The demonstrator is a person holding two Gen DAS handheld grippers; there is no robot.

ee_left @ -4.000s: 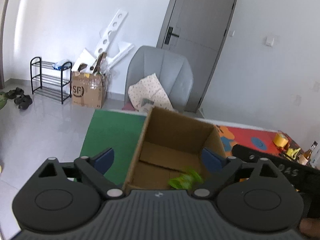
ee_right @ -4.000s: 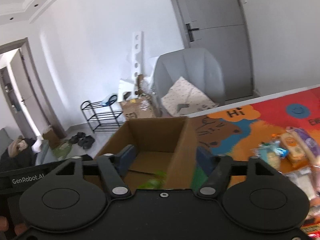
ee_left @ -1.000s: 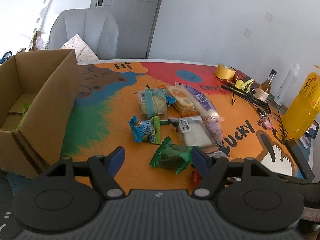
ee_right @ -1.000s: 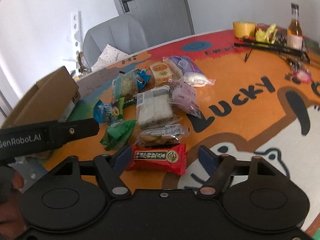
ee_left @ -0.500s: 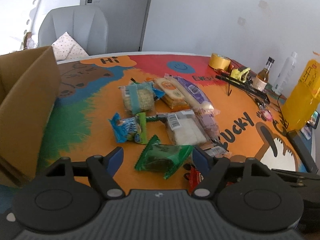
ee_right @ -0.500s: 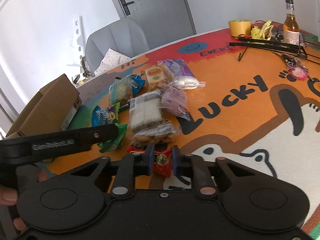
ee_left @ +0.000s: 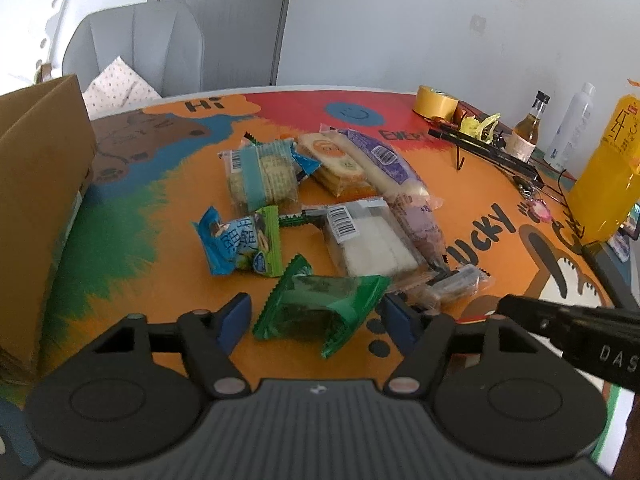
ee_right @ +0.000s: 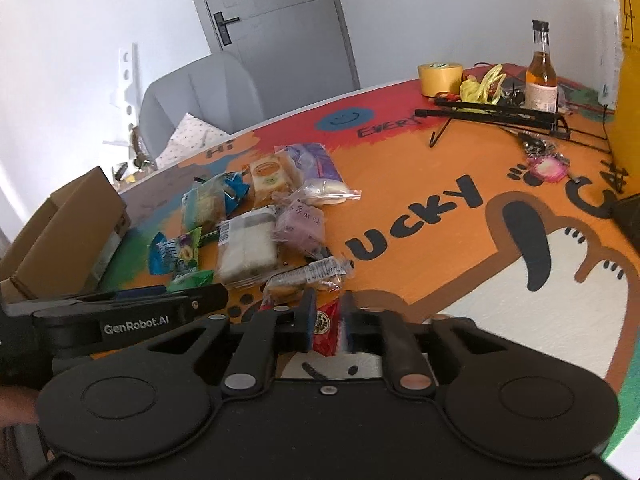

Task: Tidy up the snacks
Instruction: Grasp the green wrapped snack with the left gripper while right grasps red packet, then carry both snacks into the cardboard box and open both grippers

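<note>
Near the front edge of the worktop (ee_right: 460, 184), your right gripper (ee_right: 327, 326) has its jaws nearly closed on a red snack packet (ee_right: 325, 330), which is pinched between the two blue pads; the packet looks lifted a little off the surface, though the view there is too tight to be sure. Your left gripper (ee_left: 316, 316) sits just to the left of it with its jaws spread wide, holding nothing, and a green snack packet (ee_left: 320, 308) lies flat on the worktop between the open pads without touching either that you can see. Just beyond the green packet lies a blue and green packet (ee_left: 240, 246), and beside that a clear pack of white cakes (ee_left: 370, 240) with a barcode label. Further toward the middle of the worktop you have a blue-banded cracker pack (ee_left: 260, 176), an orange-labelled cake pack (ee_left: 336, 164) and a long purple-wrapped roll (ee_left: 384, 164), all close together and partly overlapping. A small clear packet of brown biscuits (ee_right: 304, 278) rests just ahead of your right gripper. At the left edge of the worktop stands the cardboard box (ee_left: 36, 184), well apart from both grippers. Along the far right edge are a roll of yellow tape (ee_right: 439, 73), a small amber bottle (ee_right: 541, 74) and a tall yellow bottle (ee_left: 606, 168).
</note>
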